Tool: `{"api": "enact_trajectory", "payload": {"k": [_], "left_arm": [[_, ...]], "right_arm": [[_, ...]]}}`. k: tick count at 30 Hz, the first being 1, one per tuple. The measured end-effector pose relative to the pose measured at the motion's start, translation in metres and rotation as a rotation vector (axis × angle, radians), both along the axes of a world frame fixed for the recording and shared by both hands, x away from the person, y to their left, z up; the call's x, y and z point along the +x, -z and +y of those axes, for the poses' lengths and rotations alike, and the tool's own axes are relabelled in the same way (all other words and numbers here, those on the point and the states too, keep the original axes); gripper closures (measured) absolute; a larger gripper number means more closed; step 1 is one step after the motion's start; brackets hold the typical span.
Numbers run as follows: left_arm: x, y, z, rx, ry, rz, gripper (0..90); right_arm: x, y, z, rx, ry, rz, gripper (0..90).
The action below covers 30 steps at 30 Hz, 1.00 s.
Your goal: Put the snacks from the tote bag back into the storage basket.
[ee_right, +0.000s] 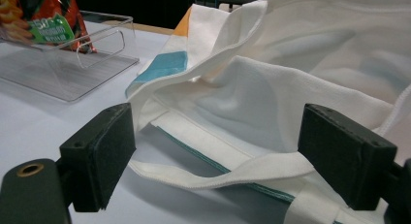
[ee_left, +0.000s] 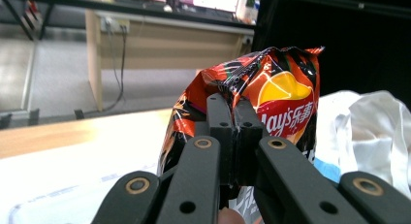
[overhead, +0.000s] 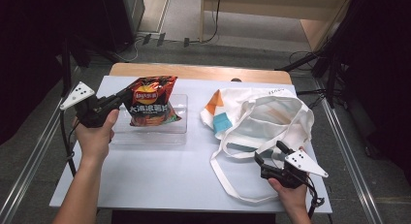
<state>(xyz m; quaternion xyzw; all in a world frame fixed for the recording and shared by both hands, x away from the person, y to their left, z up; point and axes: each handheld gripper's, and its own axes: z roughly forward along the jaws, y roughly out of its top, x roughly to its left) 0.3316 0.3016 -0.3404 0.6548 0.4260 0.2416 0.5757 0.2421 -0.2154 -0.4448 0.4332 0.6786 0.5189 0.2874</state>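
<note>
Nearest the person's edge of the table [overhead: 160, 180], two forearms enter from below, each hand holding one gripper. At lower right, the right gripper [overhead: 269, 157] rests with its jaws spread wide and nothing clamped; in the right gripper view its two pads [ee_right: 99, 153] stand well apart on either side of a white strap [ee_right: 228, 175] of the tote [ee_right: 291, 83]. One tote [overhead: 259, 120] lies on the right half of the table, white with an orange and a blue patch near one corner, its mouth slack and its straps looping toward the near edge. At left, the left gripper [overhead: 121, 96] is closed on the upper left edge of one chip bag [overhead: 151, 101]; in the left gripper view the two jaws meet with crumpled foil pinched between them [ee_left: 234, 124]. One clear tray [overhead: 177, 132] sits left of centre, and the bag's lower end hangs inside or just over it; which one cannot be told. Farthest off, a strip of bare wood [overhead: 203, 71] borders the white surface. The bag's base is cut off in the left gripper view, and the tote's interior is hidden by its own folds.
</note>
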Motion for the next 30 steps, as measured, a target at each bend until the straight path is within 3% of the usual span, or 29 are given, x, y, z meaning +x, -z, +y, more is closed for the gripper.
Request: {"api": "enact_trajectory", "payload": {"k": [5,7,9,11,13,15,18,24,30], "left_arm": [[0.012,0.014,-0.004,0.039,0.009,0.042,90.0],[0.015,0.017,-0.004,0.042,-0.008,0.052,89.6],[0.017,0.020,-0.002,0.015,-0.031,0.059,87.1],[0.018,0.020,-0.001,0.002,-0.066,0.044,78.5],[0.019,0.020,0.001,0.011,-0.116,0.031,62.7],[0.021,0.021,0.003,0.019,-0.146,0.064,48.5],[0.023,0.027,0.006,0.022,-0.171,0.110,38.2],[0.017,0.039,0.010,0.015,-0.197,0.137,35.0],[0.010,0.045,0.011,0.051,-0.226,0.148,27.8]], "right_arm": [[-0.002,0.000,-0.003,0.005,0.010,0.002,13.9],[-0.003,0.000,-0.005,0.004,0.013,0.000,13.9],[-0.003,0.000,-0.005,0.004,0.013,0.004,13.9],[-0.003,0.001,-0.005,0.006,0.014,0.006,13.9],[-0.004,0.001,-0.005,0.006,0.014,0.009,13.9],[-0.004,0.001,-0.005,0.003,0.013,0.005,13.9],[-0.004,0.000,-0.005,0.003,0.013,0.006,13.9],[-0.004,-0.001,-0.007,0.006,0.018,0.003,13.9],[-0.002,-0.001,-0.010,0.010,0.023,-0.002,14.0]]}}
